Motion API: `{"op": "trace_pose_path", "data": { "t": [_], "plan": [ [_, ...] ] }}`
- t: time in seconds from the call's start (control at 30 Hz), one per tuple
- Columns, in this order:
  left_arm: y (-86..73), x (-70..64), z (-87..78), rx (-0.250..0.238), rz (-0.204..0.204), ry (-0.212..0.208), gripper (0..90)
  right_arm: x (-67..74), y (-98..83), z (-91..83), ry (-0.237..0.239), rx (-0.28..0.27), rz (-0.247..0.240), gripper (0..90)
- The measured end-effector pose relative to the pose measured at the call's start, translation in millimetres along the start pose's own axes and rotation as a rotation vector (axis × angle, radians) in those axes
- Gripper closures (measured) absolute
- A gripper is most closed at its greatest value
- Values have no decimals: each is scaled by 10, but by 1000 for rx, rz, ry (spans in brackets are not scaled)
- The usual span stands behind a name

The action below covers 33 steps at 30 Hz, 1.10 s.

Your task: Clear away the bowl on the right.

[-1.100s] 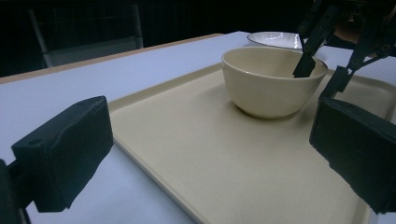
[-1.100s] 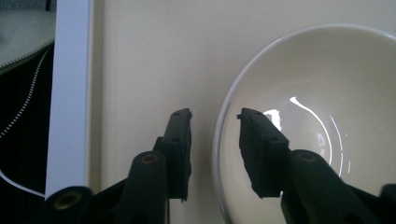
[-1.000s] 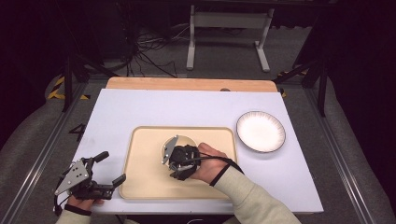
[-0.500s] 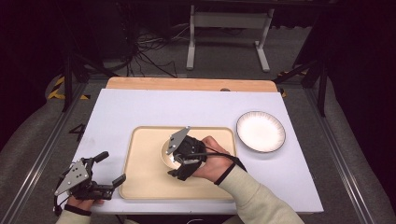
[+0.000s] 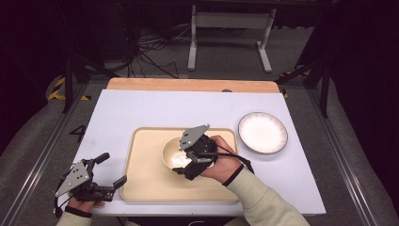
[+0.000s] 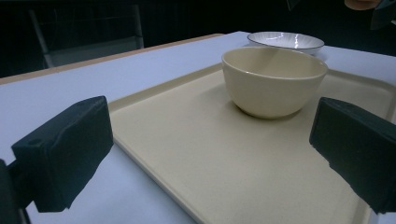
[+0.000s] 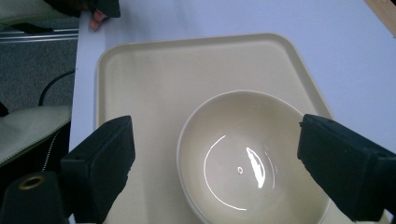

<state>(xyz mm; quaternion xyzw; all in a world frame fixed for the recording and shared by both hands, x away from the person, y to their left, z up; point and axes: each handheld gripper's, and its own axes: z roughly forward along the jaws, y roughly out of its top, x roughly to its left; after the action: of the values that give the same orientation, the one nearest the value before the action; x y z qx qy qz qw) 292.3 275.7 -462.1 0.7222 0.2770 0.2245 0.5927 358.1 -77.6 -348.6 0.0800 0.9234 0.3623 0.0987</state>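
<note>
Cream-coloured and glossy, the bowl [image 5: 175, 153] sat upright on the matching tray [image 5: 146, 179], a little right of the tray's middle, with the right claw [image 7: 212, 163] poised just above it. Half a second before, that claw had been lower and closer over the bowl; its jaws had just been opening, and now they stood wide, one to each side of the rim with no pad touching it, so nothing was gripped. That reads as a release: the bowl appeared to have been set down on the tray and let go, and the placing step looked finished, with the hand lifting clear. The left claw [image 5: 109, 169] rested at the near left corner of the tabletop [image 5: 122, 113], beside the tray's left edge, its jaws wide and empty and pointed across the tray toward the bowl [image 6: 273, 79]. A white plate [image 5: 262, 132] with a dark rim lay on the tabletop to the right of the tray, apart from it. No brand, label or writing could be read on the bowl, tray, plate or claws.
</note>
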Motion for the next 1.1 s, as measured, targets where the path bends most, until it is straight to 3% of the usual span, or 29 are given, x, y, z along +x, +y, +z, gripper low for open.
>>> {"op": "trace_pose_path", "data": {
  "t": [0.77,1.03,1.1],
  "plan": [
    [1,3,1,2,1,1,2,-80,-634,-352,-133,-160,164,3],
    [1,-1,1,2,0,3,2,-99,-934,-529,-192,-292,227,0],
    [1,-1,1,2,1,3,2,-103,-962,-546,-205,-294,230,0]
  ]
}}
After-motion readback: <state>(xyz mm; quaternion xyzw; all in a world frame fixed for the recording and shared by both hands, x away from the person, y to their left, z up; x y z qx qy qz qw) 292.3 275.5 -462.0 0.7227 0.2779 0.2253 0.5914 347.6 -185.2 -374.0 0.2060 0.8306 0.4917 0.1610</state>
